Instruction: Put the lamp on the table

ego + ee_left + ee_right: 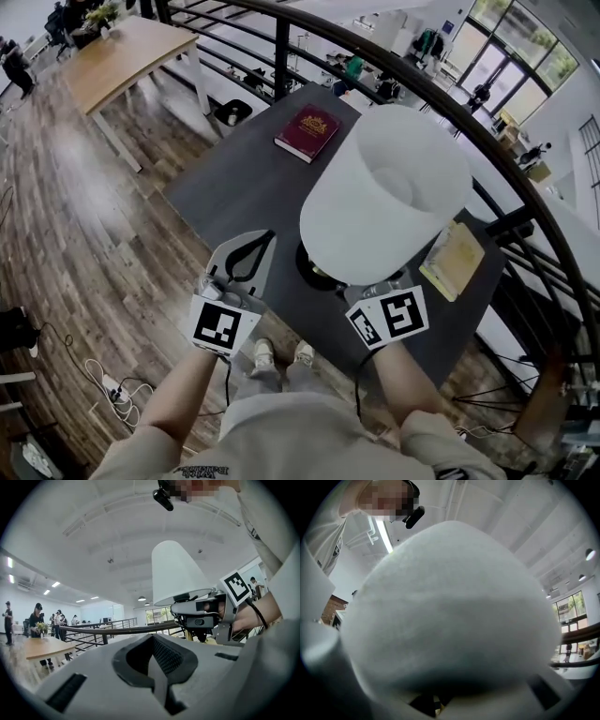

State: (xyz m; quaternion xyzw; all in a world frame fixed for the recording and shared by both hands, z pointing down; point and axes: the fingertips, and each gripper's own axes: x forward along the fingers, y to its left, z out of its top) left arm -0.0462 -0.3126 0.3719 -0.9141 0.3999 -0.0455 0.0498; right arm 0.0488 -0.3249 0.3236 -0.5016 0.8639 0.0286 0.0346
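The lamp's white shade (384, 192) rises over the near right part of the dark table (244, 187), and its black base (312, 267) shows below the shade's left edge. My right gripper (373, 292) reaches in under the shade, shut on the lamp's stem; its fingertips are hidden there. In the left gripper view the shade (176, 571) stands above the right gripper (201, 613). The shade (450, 611) fills the right gripper view, with a dark bit of lamp low between the jaws. My left gripper (265, 236) hangs left of the base, shut and empty (154, 660).
A dark red book (307, 131) lies at the table's far side and a yellowish booklet (453, 260) at its right edge. A black curved railing (450, 103) runs behind and to the right. A wooden table (122, 52) stands far left, and a power strip (112, 386) lies on the floor.
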